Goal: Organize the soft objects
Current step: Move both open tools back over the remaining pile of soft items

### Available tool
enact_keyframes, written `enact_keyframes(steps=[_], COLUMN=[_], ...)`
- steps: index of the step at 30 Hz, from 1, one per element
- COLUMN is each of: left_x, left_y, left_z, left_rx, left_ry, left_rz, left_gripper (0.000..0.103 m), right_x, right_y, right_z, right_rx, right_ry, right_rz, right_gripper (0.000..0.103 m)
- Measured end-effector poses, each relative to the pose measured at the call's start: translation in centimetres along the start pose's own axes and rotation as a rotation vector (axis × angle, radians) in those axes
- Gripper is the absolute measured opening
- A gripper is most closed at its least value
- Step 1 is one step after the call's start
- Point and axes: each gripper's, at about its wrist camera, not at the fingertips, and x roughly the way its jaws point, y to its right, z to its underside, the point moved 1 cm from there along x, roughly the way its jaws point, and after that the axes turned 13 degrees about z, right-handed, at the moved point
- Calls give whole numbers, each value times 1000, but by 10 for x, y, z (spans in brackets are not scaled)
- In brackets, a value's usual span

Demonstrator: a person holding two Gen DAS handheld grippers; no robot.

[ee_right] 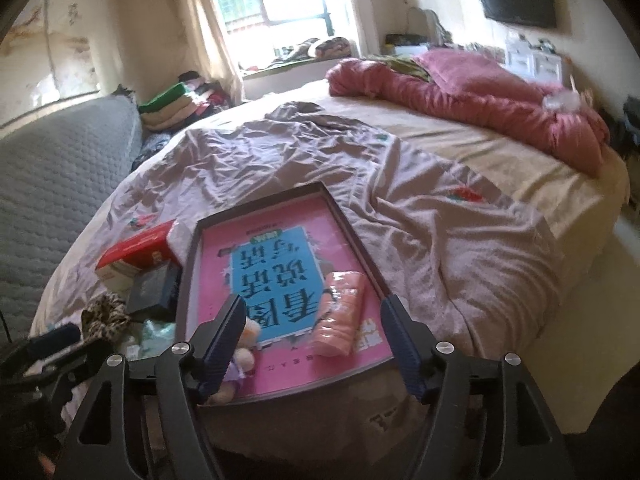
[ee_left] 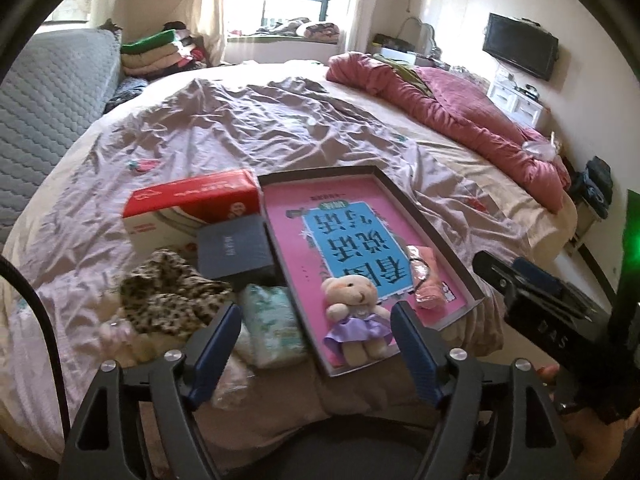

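A shallow dark-rimmed tray (ee_left: 460,268) with a pink and blue printed liner lies on the bed. In it lie a small teddy bear in a purple dress (ee_left: 357,312) and a wrapped pink roll (ee_left: 426,278). Left of the tray lie a leopard-print cloth (ee_left: 168,292) and a pale green soft pack (ee_left: 272,322). My left gripper (ee_left: 316,320) is open and empty, above the bear and the pack. My right gripper (ee_right: 314,320) is open and empty above the tray (ee_right: 356,236), the pink roll (ee_right: 342,312) between its fingers and the bear (ee_right: 240,360) by its left finger.
A red and white box (ee_left: 188,208) and a dark blue box (ee_left: 234,250) lie left of the tray. A crumpled lilac sheet (ee_left: 260,128) covers the bed. A pink duvet (ee_left: 460,108) lies at the far right. A grey quilted mattress (ee_left: 44,112) stands at left.
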Motion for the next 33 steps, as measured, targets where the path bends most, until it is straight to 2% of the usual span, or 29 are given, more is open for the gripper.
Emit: enact_keyframes(steps=[13, 19, 33], left_x=[-33, -44, -57], left_y=[-21, -28, -59], left_z=[1, 0, 5], left_rx=[-55, -62, -118], left_ry=[32, 28, 29], left_rz=[-34, -76, -97], left_gripper=[77, 77, 77], right_x=[-37, -54, -75], right_y=[-33, -45, -77], right_z=[-7, -10, -15], right_rx=[-111, -131, -154], right_ry=[58, 75, 87], right_rz=[2, -23, -67], right_gripper=[74, 75, 75])
